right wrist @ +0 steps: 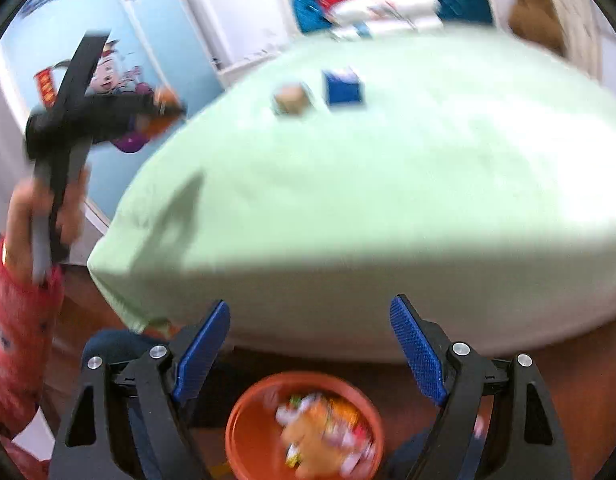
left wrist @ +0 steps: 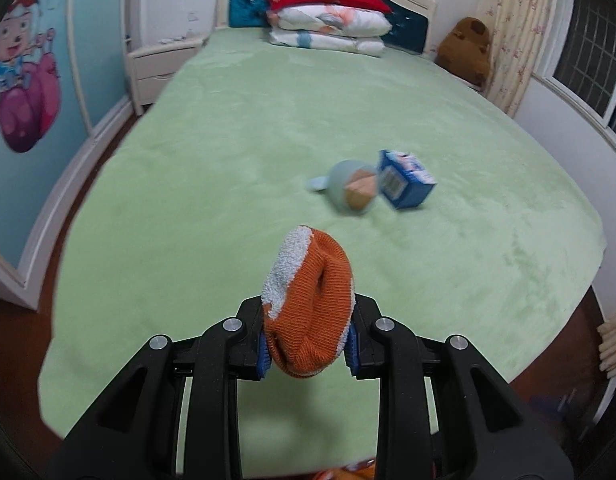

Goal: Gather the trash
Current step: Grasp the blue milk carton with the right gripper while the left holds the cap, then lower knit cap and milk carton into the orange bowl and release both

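A child's bedroom lay ahead in the left wrist view: a wide bed (left wrist: 268, 128) under a pale green plush cover, folded quilts stacked against the headboard, a cartoon sticker on the blue wardrobe door at the left, a brown plush toy in the far right corner. The left gripper (left wrist: 308, 350) was pressed in on an orange sock (left wrist: 308, 300), its blue pads (left wrist: 263, 354) squeezing the bunched knit from both sides. The sock was ribbed orange with a fluffy white patch along one edge, crumpled into a soft lump that bulged above the jaws. It looked light and limp, so a pinch across the bunched middle, as here, should carry it without slipping; a hold on a loose edge would likely let it dangle. Farther out on the cover lay a pale blue cup (left wrist: 348, 190) on its side with something tan inside, touching or just beside a small blue carton (left wrist: 406, 180). Both looked light; the carton seemed stiff enough to grip across its flat faces.

The right wrist view was blurred. The right gripper (right wrist: 310, 354) stood spread wide with nothing between its pads. Below it sat an orange bin (right wrist: 244, 420) on the wooden floor, already holding wrappers. At the left, a hand (right wrist: 44, 216) in a red sleeve held the other tool off the near left corner of the bed.
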{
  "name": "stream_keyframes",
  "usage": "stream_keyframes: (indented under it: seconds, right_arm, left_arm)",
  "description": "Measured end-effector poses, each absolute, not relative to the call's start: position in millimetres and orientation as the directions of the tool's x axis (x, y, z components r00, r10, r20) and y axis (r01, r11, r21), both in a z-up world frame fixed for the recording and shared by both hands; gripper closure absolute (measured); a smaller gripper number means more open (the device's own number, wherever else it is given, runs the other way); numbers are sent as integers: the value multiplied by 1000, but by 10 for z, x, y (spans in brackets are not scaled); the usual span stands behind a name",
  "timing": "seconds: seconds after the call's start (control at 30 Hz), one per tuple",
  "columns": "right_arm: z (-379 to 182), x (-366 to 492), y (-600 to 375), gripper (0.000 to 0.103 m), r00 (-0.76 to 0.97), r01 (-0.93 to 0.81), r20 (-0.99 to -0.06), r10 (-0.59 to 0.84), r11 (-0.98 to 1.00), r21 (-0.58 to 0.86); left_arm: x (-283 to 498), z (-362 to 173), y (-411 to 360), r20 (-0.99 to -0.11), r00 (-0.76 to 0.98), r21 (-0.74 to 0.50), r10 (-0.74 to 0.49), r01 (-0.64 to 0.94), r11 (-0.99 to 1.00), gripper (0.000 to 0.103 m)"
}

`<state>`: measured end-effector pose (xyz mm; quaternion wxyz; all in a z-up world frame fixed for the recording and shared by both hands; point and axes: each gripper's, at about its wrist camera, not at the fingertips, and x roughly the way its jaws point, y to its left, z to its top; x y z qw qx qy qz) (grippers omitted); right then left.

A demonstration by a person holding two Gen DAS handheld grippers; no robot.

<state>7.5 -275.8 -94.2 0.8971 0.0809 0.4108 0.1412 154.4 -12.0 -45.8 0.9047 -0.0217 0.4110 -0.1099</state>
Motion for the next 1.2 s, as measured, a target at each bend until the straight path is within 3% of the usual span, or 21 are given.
stream_keyframes:
  seconds: [0.13,0.23,0.43,0.57,0.67,0.8,1.2]
  right_arm:
    - [-664,693,-2530,22,660,-250,-679,322,946,207]
    - [-538,1279,-2451,22,693,-211,-677,248,968,139]
    - [-636,2521,-2484,22,666,-57,-742,77,997,52]
    - [-763,3013,-2518,23,624,-18,-780,39,999,35]
    - [-827,3193,-2531,28,605,-8,-796,37,999,41]
    - [-907,3357,-2536,45,556,7,-829,61,997,78]
    - [-657,2979,-2555,48,606,-20,-793,60,998,60]
  left_arm:
    - [1363,-555,257,-740,638,-159,-213,141,977,77]
    - [1254,-622,507,-747,630,-183,-213,112,977,77]
    - [1221,-770,752,-757,612,-220,-229,92,971,77]
    - [1246,-792,843,-752,613,-240,-242,88,967,77]
    - [1258,-798,866,-748,615,-247,-249,91,965,77]
    - [1269,-791,849,-744,617,-248,-256,100,964,77]
    - [1191,-687,703,-736,620,-243,-273,134,961,77]
